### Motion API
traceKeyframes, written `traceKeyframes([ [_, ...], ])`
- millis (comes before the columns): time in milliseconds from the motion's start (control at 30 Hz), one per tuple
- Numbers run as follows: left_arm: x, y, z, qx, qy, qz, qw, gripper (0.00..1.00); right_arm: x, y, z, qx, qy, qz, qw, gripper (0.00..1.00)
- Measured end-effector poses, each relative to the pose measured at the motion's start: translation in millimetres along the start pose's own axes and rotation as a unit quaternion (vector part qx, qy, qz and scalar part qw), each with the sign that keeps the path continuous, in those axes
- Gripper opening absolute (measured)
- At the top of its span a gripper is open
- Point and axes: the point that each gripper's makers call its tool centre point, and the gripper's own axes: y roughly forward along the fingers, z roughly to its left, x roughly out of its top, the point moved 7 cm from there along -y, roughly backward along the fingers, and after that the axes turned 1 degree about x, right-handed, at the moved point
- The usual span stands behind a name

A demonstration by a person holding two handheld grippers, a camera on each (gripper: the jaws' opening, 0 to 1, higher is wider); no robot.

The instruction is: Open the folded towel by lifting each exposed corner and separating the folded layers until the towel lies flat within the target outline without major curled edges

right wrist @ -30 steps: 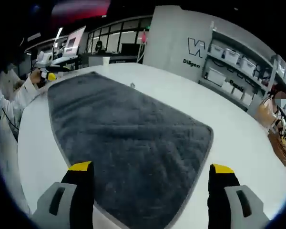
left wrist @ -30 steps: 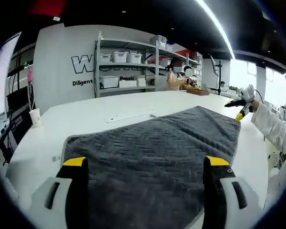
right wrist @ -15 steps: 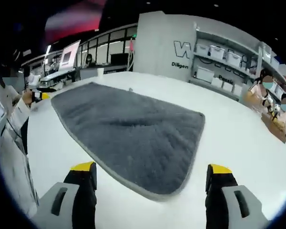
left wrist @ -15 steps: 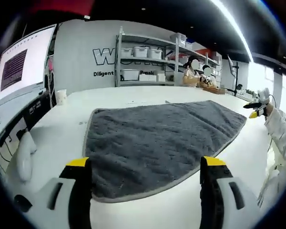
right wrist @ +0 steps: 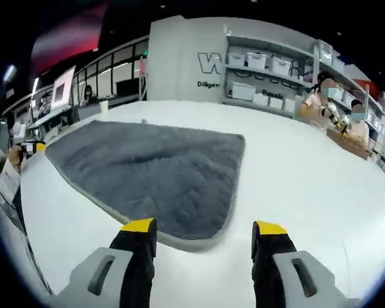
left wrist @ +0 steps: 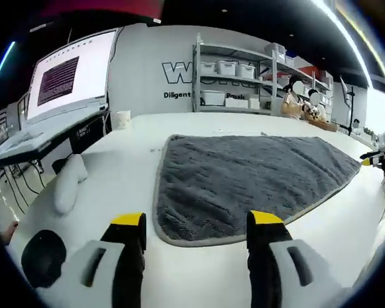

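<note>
Grey towel (left wrist: 256,183) seemingly flat on white table (left wrist: 115,192).

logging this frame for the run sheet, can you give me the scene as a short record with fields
towel: dark grey towel spread open on the white table, no folded layer visible
towel edges: near edge flat, slight ripple mid-cloth
left gripper: left gripper open, empty, just short of a towel corner
right gripper: right gripper open, empty, at the opposite corner
target outline: cannot tell
</note>
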Motion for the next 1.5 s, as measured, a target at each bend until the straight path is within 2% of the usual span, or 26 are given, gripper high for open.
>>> traceKeyframes([
  [100, -1.6, 2, 6.9, 0.037, 0.0, -0.006, 0.9993, 0.54, -0.7, 0, 1, 0.0, -0.004, 0.003, 1.0, 0.56],
  [133, -3.6, 3, 10.7, 0.052, -0.001, -0.003, 0.9987, 0.49, -0.7, 0, 1, -0.001, -0.007, 0.003, 1.0, 0.55],
  [200, -5.1, 4, 12.1, 0.049, -0.003, -0.002, 0.9988, 0.4, -0.8, 0, 0, -0.005, -0.009, 0.003, 0.9999, 0.54],
  [267, -6.0, 6, 12.3, 0.046, -0.027, -0.007, 0.9986, 0.39, -0.7, -1, -3, -0.008, -0.006, 0.0, 0.9999, 0.52],
  [333, -7.5, 8, 12.9, 0.046, -0.03, -0.005, 0.9985, 0.42, -0.9, -1, -7, -0.016, 0.005, -0.006, 0.9998, 0.49],
  [367, -10.2, 9, 12.3, 0.048, -0.029, 0.0, 0.9984, 0.4, -2.7, -1, -9, -0.023, 0.024, -0.011, 0.9994, 0.49],
  [400, -12.6, 9, 12.8, 0.052, -0.025, 0.007, 0.9983, 0.38, -4.8, 0, -9, -0.021, 0.024, -0.009, 0.9995, 0.47],
  [433, -12.3, 8, 15.5, 0.062, -0.012, -0.001, 0.998, 0.36, -7.2, 1, -8, -0.019, 0.024, -0.004, 0.9995, 0.46],
  [467, -13.3, 7, 16.1, 0.065, -0.03, -0.004, 0.9974, 0.34, -11.2, 2, -6, -0.018, 0.027, 0.004, 0.9995, 0.45],
  [533, -14.5, 7, 17.6, 0.066, -0.039, -0.007, 0.9971, 0.31, -14.4, 3, -6, -0.019, 0.031, 0.007, 0.9993, 0.43],
  [600, -14.6, 8, 18.7, 0.07, -0.037, -0.009, 0.9968, 0.25, -14.3, 2, -7, -0.016, 0.049, -0.006, 0.9987, 0.35],
  [667, -14.1, 10, 18.4, 0.071, -0.032, -0.01, 0.997, 0.24, -12.8, 1, -9, -0.015, 0.059, -0.018, 0.998, 0.27],
  [733, -13.7, 11, 19.3, 0.072, -0.028, -0.008, 0.9969, 0.22, -9.7, -1, -13, -0.019, 0.081, -0.036, 0.9958, 0.25],
  [833, -12.5, 13, 16.8, 0.067, -0.015, -0.006, 0.9977, 0.17, -11.2, 4, -15, -0.019, 0.094, -0.027, 0.9951, 0.24],
  [933, -11.8, 15, 12.2, 0.056, -0.01, -0.007, 0.9984, 0.09, -17.0, 10, -11, -0.017, 0.086, -0.007, 0.9961, 0.13],
  [1000, -11.6, 16, 9.6, 0.059, -0.002, -0.006, 0.9982, 0.08, -19.0, 9, -8, -0.012, 0.082, -0.013, 0.9965, 0.06],
  [1167, -11.0, 15, 8.2, 0.063, 0.015, -0.007, 0.9979, 0.06, -21.5, 9, -10, -0.022, 0.076, -0.011, 0.9968, 0.01],
  [1500, -10.3, 11, 8.2, 0.07, 0.033, 0.001, 0.997, 0.06, -21.1, 4, -15, -0.025, 0.06, 0.0, 0.9979, 0.0],
])
